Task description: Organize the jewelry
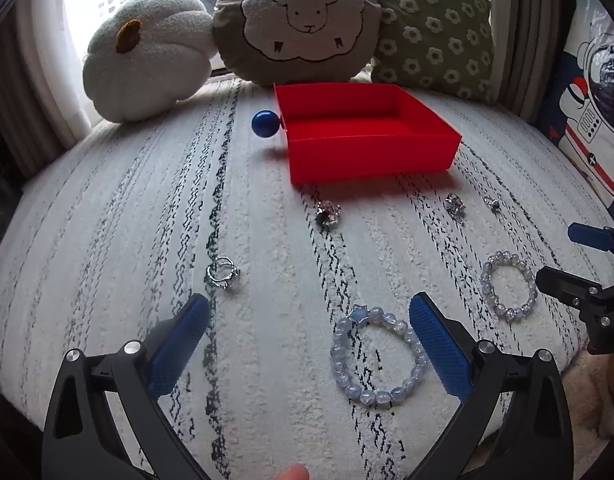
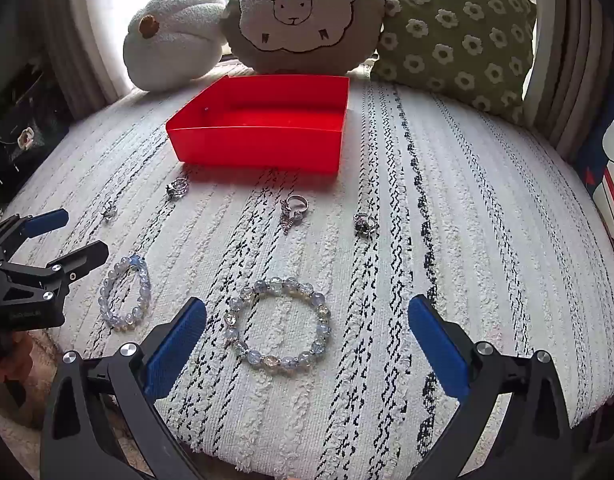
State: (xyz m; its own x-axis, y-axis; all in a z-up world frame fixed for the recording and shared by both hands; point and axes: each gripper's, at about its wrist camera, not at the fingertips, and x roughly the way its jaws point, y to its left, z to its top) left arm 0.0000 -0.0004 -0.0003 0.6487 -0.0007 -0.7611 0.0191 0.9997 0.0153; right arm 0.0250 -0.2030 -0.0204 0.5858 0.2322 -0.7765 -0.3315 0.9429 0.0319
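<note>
A red box [image 1: 371,160] [image 2: 259,150] stands open and empty on the white striped cushion. Two pale-blue bead bracelets lie in front of it. The one with a star [image 1: 381,396] [image 2: 145,280] lies just inside my left gripper's right finger. The other bracelet [image 1: 487,280] [image 2: 275,286] lies below and between my right gripper's fingers. Several silver rings lie scattered: a twisted ring [image 1: 223,273], a dark-stone ring [image 1: 328,212] [image 2: 177,188], a charm ring [image 2: 295,208] and another ring [image 2: 365,224]. My left gripper [image 1: 309,304] [image 2: 83,234] and right gripper [image 2: 307,304] [image 1: 579,256] hover open, holding nothing.
A blue ball [image 1: 265,123] rests against the box's left wall. A white pumpkin pillow [image 1: 147,60], a sheep pillow [image 1: 299,24] and a green flowered pillow [image 1: 435,32] line the back. An astronaut cushion [image 1: 587,112] stands at the right. The cushion's front edge is close below.
</note>
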